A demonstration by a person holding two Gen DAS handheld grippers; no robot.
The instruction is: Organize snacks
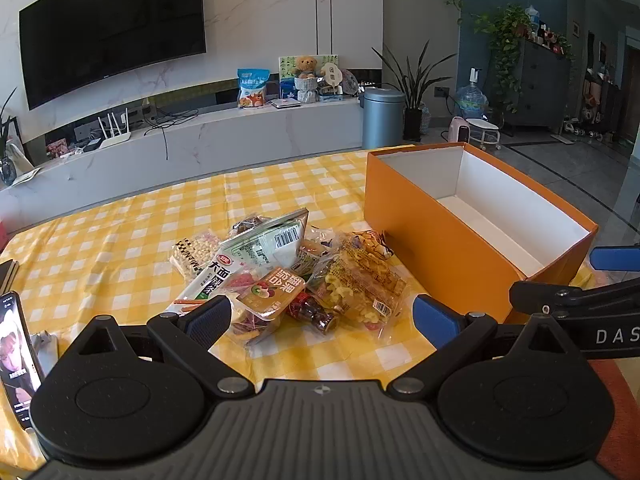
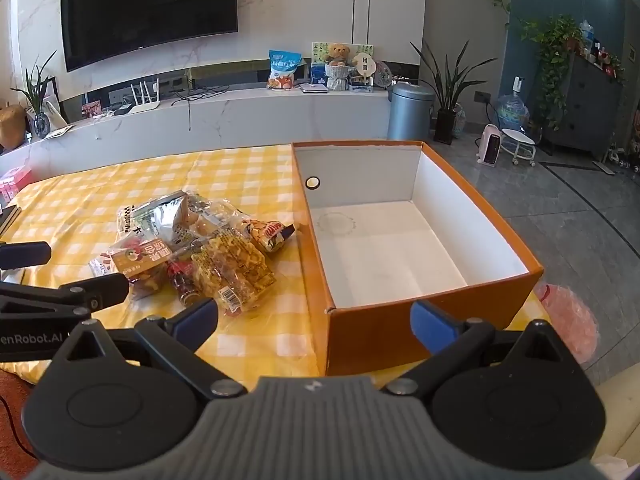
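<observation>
A heap of snack packets (image 1: 288, 272) lies on the yellow checked tablecloth (image 1: 120, 240): a clear bag of yellow crisps (image 1: 360, 280), a small dark bottle (image 1: 316, 312), a silvery pouch (image 1: 276, 236) and several others. To their right stands an orange box (image 1: 432, 240) with a white, empty inside. My left gripper (image 1: 322, 320) hovers open just in front of the heap, nothing between its blue pads. My right gripper (image 2: 316, 320) is open too, over the orange box's (image 2: 400, 332) near wall, with the snack heap (image 2: 200, 252) to its left. Each gripper shows at the edge of the other's view.
A phone (image 1: 16, 360) with a lit screen lies at the table's left edge. A pink plastic bag (image 2: 572, 320) sits right of the box. Behind the table run a white media shelf (image 1: 240, 132), a wall TV (image 1: 112, 28), a grey bin (image 1: 382, 118) and plants.
</observation>
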